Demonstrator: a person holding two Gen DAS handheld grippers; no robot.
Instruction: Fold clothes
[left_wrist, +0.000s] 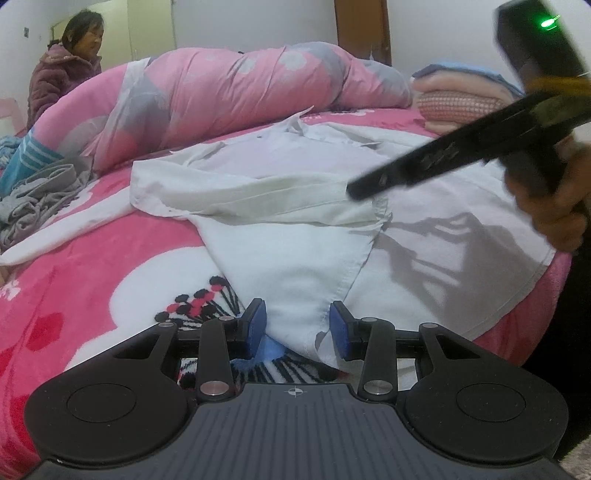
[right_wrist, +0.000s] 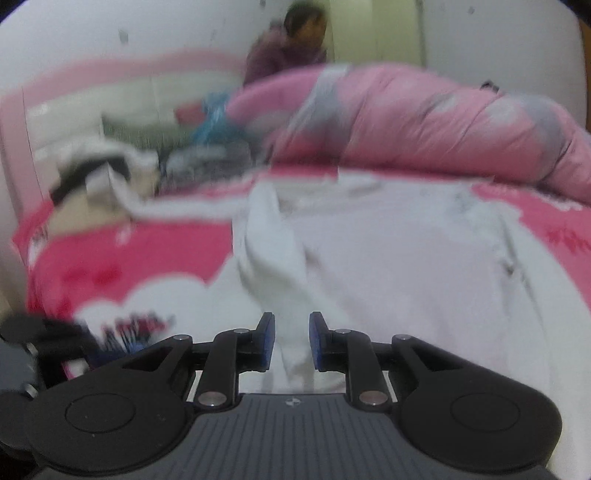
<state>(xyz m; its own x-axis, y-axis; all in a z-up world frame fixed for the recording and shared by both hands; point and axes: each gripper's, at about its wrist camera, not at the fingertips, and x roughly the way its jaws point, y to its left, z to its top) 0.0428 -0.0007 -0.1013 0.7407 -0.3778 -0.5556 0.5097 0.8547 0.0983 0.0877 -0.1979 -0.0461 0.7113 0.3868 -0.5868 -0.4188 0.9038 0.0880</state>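
Note:
A white shirt (left_wrist: 295, 162) lies spread on the pink floral blanket (left_wrist: 92, 266), one sleeve (left_wrist: 258, 199) folded across its front. My left gripper (left_wrist: 298, 328) is open at the near edge, with the shirt's lower corner lying between its blue pads (left_wrist: 256, 325). A hand (left_wrist: 546, 210) holds my right gripper (left_wrist: 354, 192), whose black tip sits at the cuff end of that sleeve. The right wrist view is blurred. There my right gripper (right_wrist: 292, 341) stands partly open, and a ridge of the white shirt (right_wrist: 269, 258) runs between its pads.
A rolled pink and grey duvet (left_wrist: 240, 92) lies along the far side of the bed. Folded blankets (left_wrist: 458, 99) are stacked at the back right. Grey and blue clothes (left_wrist: 37, 184) are heaped at the left. A person (left_wrist: 62, 74) in a purple jacket sits beyond the bed.

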